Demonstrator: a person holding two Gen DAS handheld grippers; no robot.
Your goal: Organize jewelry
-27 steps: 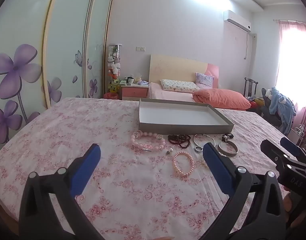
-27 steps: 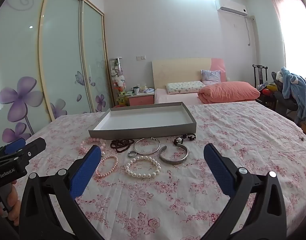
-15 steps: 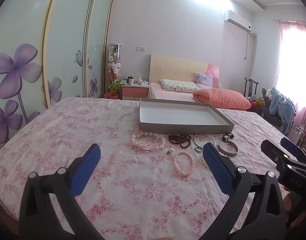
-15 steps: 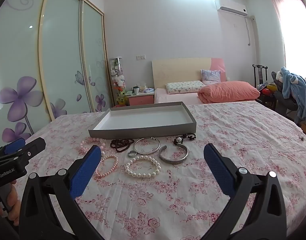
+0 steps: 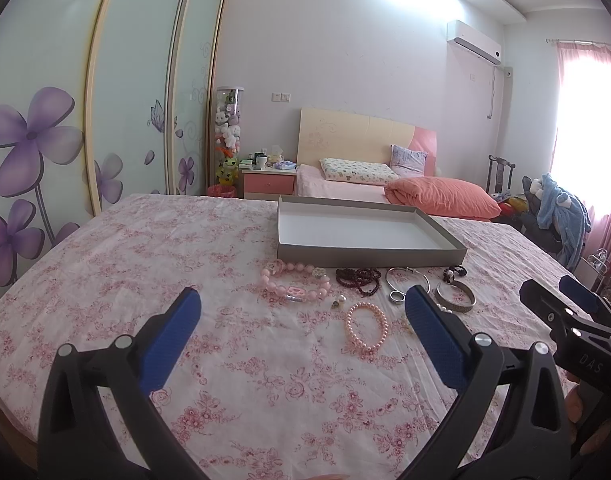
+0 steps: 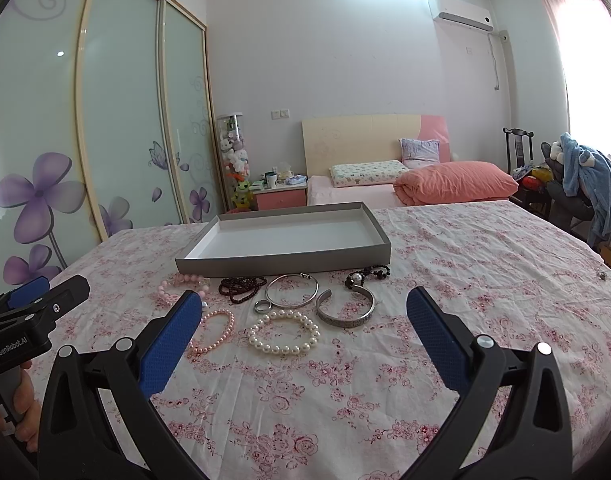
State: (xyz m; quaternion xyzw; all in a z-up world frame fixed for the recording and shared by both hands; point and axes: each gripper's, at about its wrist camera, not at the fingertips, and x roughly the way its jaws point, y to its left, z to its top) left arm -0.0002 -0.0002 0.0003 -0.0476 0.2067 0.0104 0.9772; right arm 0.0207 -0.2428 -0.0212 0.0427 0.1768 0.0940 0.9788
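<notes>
An empty grey tray [image 5: 369, 255] [image 6: 281, 258] with a white floor stands on the floral cloth. In front of it lie a pink chunky bead bracelet [image 5: 295, 282], dark red beads [image 5: 359, 278] [image 6: 241, 286], a thin silver bangle [image 6: 291, 290], a silver ring [image 6: 262, 306], a silver cuff [image 6: 345, 310], a black bead piece [image 6: 369, 274], a small pink pearl bracelet [image 5: 367, 326] [image 6: 215, 330] and a white pearl bracelet [image 6: 283, 332]. My left gripper [image 5: 301, 332] is open and empty, short of the jewelry. My right gripper [image 6: 299, 332] is open and empty above the white pearls.
The cloth-covered surface [image 5: 145, 264] stretches wide to the left and right of the jewelry. Beyond it are a bed with an orange quilt [image 5: 441, 198], a nightstand [image 5: 269, 182], sliding wardrobe doors [image 5: 117, 120] and a chair with blue clothes [image 5: 557, 208].
Both grippers stay open and almost still. The jewelry and tray have not moved.
</notes>
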